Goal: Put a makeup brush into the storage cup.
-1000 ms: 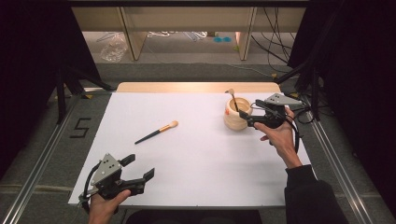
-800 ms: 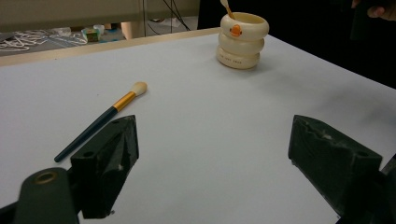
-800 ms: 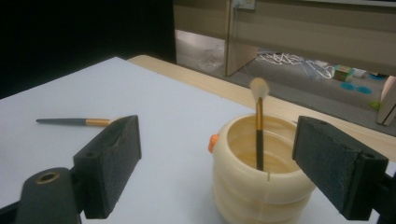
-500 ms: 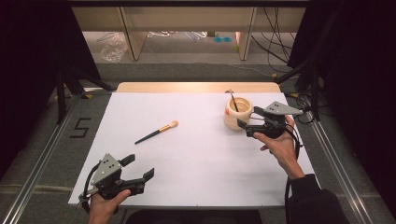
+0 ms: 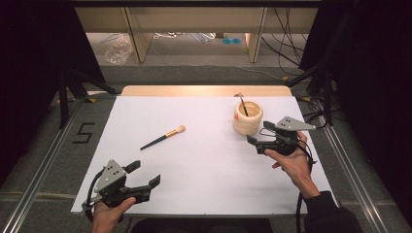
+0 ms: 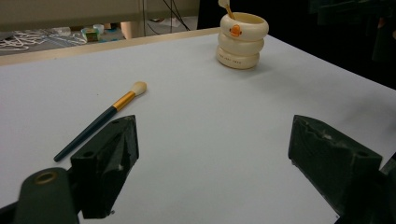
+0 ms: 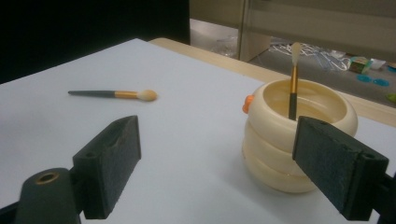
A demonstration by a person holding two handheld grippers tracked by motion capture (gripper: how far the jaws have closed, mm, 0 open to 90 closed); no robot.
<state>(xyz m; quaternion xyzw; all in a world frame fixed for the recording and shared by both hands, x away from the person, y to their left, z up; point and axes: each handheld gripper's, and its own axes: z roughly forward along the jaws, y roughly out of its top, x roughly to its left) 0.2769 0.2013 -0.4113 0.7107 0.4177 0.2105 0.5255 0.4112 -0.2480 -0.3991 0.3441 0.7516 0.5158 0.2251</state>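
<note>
A cream ringed holder (image 5: 248, 118) (image 6: 243, 41) (image 7: 299, 140) stands at the table's far right, with one brush (image 5: 241, 103) (image 7: 293, 88) upright inside it. A second brush (image 5: 163, 138) (image 6: 100, 119) (image 7: 112, 94), with a dark handle, gold ferrule and pale tip, lies loose near the table's middle. My right gripper (image 5: 258, 133) (image 7: 215, 140) is open and empty, just in front of and to the right of the holder without touching it. At the near left edge my left gripper (image 5: 144, 174) (image 6: 212, 140) is open and empty, well short of the loose brush.
A white sheet (image 5: 209, 174) covers the table, with a strip of bare wood (image 5: 204, 90) along the far edge. Metal rails (image 5: 350, 170) run along both sides on the floor. Beyond the table are shelf legs and cables.
My right gripper has drawn back from the holder toward the near side. The left gripper and both brushes have not moved.
</note>
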